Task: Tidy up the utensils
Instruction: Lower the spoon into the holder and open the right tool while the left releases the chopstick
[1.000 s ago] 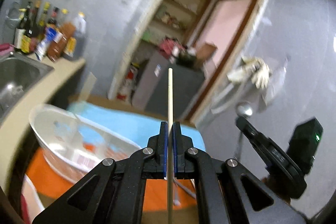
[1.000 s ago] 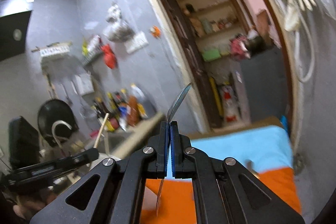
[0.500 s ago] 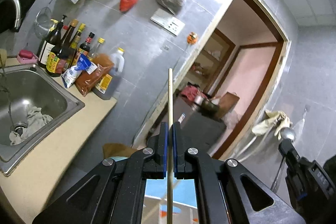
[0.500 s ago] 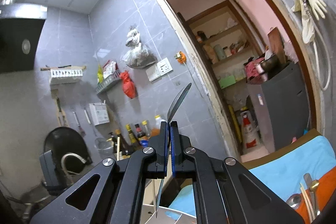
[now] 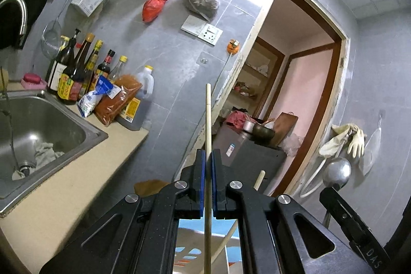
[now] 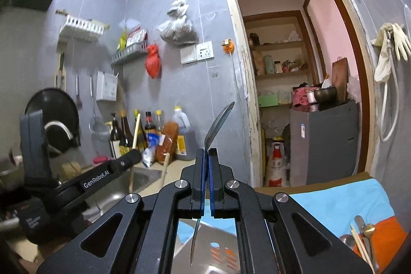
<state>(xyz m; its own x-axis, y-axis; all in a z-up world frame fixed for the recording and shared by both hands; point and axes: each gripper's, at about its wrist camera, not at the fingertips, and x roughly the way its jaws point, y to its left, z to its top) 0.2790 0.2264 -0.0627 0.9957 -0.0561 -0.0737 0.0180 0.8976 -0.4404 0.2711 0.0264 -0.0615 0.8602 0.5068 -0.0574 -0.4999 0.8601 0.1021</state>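
My left gripper [image 5: 208,154] is shut on a wooden chopstick [image 5: 207,117] that stands upright, its tip high against the wall. A second chopstick [image 5: 258,180] pokes up just right of the jaws. My right gripper [image 6: 205,153] is shut on a metal spoon [image 6: 218,123], bowl up and handle down. That spoon [image 5: 336,171] also shows at the right of the left wrist view. Below both grippers lies a white slotted utensil holder [image 6: 218,248]. The left gripper [image 6: 133,158] with its chopstick [image 6: 134,138] shows at the left of the right wrist view.
A steel sink [image 5: 38,125] is set in the beige counter [image 5: 64,191] at left, with bottles [image 5: 74,71] behind it. Several utensils [image 6: 362,238] lie on an orange and blue mat [image 6: 341,202] at right. A doorway [image 6: 295,84] with a grey cabinet [image 6: 331,140] is ahead.
Both grippers have tilted upward, so the mat and white holder dropped out of view and the wall, bottles and doorway rose in. Both stay shut on chopstick and spoon.
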